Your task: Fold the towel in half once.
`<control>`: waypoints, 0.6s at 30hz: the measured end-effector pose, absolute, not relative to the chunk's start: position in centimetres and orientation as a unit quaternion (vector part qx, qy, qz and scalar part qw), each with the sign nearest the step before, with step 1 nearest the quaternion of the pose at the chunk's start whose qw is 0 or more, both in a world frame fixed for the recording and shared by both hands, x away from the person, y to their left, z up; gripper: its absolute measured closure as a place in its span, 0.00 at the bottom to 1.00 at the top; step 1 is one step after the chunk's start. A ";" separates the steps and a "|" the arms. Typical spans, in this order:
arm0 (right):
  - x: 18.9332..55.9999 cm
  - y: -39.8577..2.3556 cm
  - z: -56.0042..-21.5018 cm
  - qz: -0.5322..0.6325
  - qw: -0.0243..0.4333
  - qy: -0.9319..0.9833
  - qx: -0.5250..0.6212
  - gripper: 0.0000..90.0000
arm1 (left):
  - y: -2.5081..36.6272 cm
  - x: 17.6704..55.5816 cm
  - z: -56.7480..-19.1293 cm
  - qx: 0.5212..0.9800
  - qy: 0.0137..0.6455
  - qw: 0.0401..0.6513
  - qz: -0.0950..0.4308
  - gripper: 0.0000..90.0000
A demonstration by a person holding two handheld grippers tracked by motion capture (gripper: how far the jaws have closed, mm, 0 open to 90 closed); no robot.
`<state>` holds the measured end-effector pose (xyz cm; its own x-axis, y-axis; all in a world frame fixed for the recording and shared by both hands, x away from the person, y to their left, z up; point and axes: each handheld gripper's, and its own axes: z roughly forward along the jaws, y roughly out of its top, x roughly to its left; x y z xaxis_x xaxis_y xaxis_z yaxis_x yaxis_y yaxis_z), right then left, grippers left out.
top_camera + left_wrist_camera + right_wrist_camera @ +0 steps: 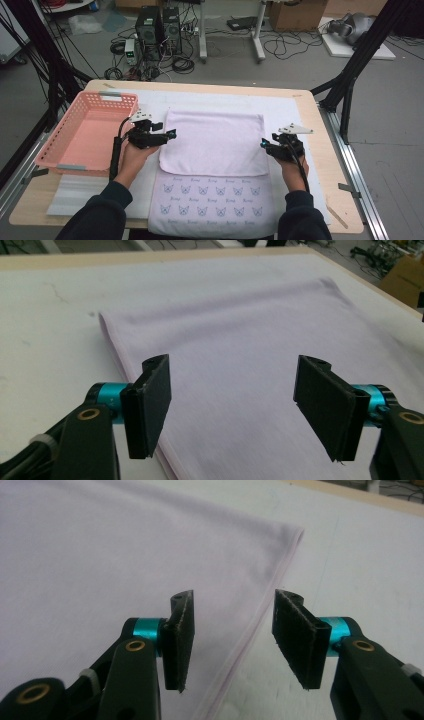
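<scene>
Folding the lilac towel [214, 142], far half doubled over the cat-print near half, centre of white mat [300, 112], right of the pink basket [87, 132]. Left gripper [170, 134] released, jaws wide, nothing pinched, over towel's left hem. Right gripper [263, 144] likewise released, straddling right hem. Advisable next: pinch both layers at matching edge points, lift evenly, keep hems aligned to avoid skew.

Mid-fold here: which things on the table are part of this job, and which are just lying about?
Part of the job:
- folded lilac towel, cat-print part toward the person
- left tool, open at its left edge
- right tool, open at its right edge

Lying about:
- pink basket
- white mat under the towel
</scene>
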<state>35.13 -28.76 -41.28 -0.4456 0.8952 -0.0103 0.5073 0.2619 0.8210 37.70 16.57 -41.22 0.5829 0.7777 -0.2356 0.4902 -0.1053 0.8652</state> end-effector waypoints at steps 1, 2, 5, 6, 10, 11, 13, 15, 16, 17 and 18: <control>34.5 -28.9 -41.4 0.392 0.245 0.755 0.465 0.56 | 16.6 37.2 -41.3 0.727 0.434 0.514 0.140 0.33; 33.9 -29.0 -41.5 0.394 0.246 0.754 0.464 0.57 | 16.6 36.6 -41.4 0.728 0.432 0.514 0.142 0.33; 32.0 -29.3 -42.1 0.400 0.237 0.752 0.467 0.60 | 16.7 35.3 -42.0 0.734 0.429 0.509 0.133 0.33; 31.3 -29.5 -42.5 0.402 0.234 0.753 0.466 0.61 | 16.8 34.9 -42.2 0.736 0.430 0.507 0.131 0.33; 29.3 -30.2 -43.4 0.405 0.228 0.747 0.475 0.63 | 17.2 33.3 -42.8 0.734 0.432 0.506 0.132 0.42; 29.0 -30.3 -43.5 0.405 0.228 0.747 0.475 0.63 | 17.3 32.9 -43.0 0.732 0.437 0.507 0.130 0.43; 28.2 -30.3 -43.7 0.407 0.223 0.745 0.480 0.63 | 17.5 32.1 -43.4 0.731 0.443 0.502 0.130 0.47; 27.5 -30.3 -43.7 0.411 0.226 0.745 0.475 0.63 | 17.7 31.3 -43.9 0.736 0.448 0.490 0.134 0.50; 27.2 -30.2 -43.7 0.413 0.223 0.743 0.477 0.63 | 17.8 30.9 -44.1 0.738 0.448 0.485 0.136 0.50; 26.8 -30.1 -43.8 0.418 0.223 0.741 0.476 0.63 | 17.8 30.7 -44.2 0.741 0.449 0.481 0.137 0.51; 26.6 -30.0 -43.8 0.420 0.221 0.740 0.477 0.64 | 17.9 30.2 -44.4 0.743 0.450 0.475 0.140 0.51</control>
